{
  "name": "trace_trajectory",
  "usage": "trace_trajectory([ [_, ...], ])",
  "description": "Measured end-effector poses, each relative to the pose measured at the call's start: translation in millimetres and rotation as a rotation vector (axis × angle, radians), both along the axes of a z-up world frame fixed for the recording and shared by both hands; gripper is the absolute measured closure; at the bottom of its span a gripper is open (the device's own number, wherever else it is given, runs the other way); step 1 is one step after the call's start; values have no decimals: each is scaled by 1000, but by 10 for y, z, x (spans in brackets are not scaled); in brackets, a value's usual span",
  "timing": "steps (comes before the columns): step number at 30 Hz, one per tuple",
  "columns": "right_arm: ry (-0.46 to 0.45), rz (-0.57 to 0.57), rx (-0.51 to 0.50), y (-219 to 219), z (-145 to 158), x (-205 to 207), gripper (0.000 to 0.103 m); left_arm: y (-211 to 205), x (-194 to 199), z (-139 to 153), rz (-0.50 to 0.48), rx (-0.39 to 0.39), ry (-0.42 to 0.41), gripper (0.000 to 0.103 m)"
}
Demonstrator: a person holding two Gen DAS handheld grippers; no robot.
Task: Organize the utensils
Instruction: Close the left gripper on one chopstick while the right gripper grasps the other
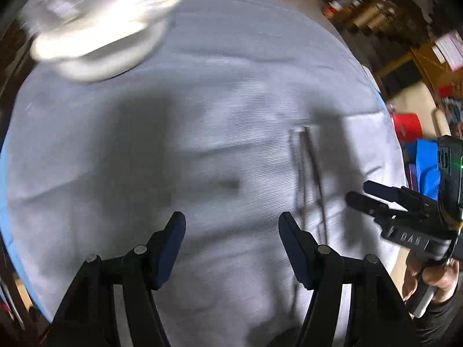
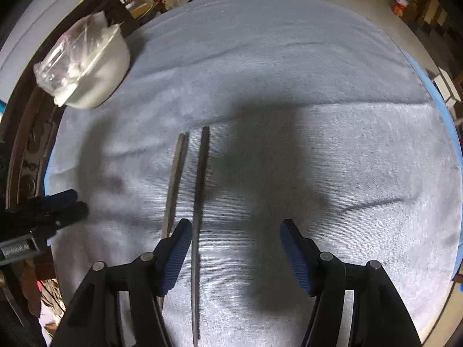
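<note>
Two dark metal chopsticks lie side by side on the grey cloth (image 2: 289,66), pointing away from me: the left chopstick (image 2: 175,182) and the right chopstick (image 2: 201,179). My right gripper (image 2: 235,225) hangs open just above them. The right chopstick runs just inside its left finger (image 2: 178,248), and the left one passes under that finger. Nothing is pressed between the pads. In the blurred left wrist view my left gripper (image 1: 231,225) is open and empty over bare cloth, with the chopsticks (image 1: 309,179) to its right and the right gripper (image 1: 358,191) beyond them.
A white bowl (image 2: 98,69) holding a crumpled clear plastic bag (image 2: 66,55) stands at the cloth's far left corner. It shows blurred in the left wrist view as the bowl (image 1: 95,43). My left gripper (image 2: 78,204) appears at the left edge. Cluttered shelves and boxes surround the table.
</note>
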State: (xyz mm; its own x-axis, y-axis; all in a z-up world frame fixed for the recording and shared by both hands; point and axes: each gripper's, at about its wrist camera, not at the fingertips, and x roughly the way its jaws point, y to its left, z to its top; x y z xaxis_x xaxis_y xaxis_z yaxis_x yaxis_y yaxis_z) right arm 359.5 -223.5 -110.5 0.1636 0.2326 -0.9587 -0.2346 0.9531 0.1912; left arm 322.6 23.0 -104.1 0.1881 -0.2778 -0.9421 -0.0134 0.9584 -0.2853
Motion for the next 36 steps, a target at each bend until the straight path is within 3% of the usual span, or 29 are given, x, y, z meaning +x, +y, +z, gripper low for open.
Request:
trace_trajectory([
  [6, 4, -18, 31, -197, 50, -44, 36, -499, 183, -110, -84, -7, 38, 36],
  [13, 9, -28, 52, -301, 33, -74, 36, -768, 293, -297, -95, 20, 70, 37],
  [15, 12, -29, 54, -290, 8, -68, 36, -816, 298, -380, -94, 44, 94, 60],
  [17, 14, -32, 54, -308, 13, -77, 36, -838, 328, -473, -85, 21, 119, 66],
  [19, 13, -35, 53, -316, -1, -76, 36, -849, 327, -471, -88, 18, 115, 80],
  [20, 15, -36, 52, -314, 3, -78, 36, -863, 332, -474, -95, 56, 117, 101],
  [26, 25, -7, 58, -149, -1, -43, 36, -721, 287, -537, -79, 104, 123, 101],
  [31, 18, 1, 81, 16, 36, 7, 36, -555, 288, -471, -13, -32, 122, 98],
  [33, 12, -12, 88, -22, 62, -2, 36, -578, 294, -446, 0, -105, 120, 68],
  [36, 10, -32, 87, -149, 94, -26, 36, -769, 337, -452, -30, -106, 115, 62],
])
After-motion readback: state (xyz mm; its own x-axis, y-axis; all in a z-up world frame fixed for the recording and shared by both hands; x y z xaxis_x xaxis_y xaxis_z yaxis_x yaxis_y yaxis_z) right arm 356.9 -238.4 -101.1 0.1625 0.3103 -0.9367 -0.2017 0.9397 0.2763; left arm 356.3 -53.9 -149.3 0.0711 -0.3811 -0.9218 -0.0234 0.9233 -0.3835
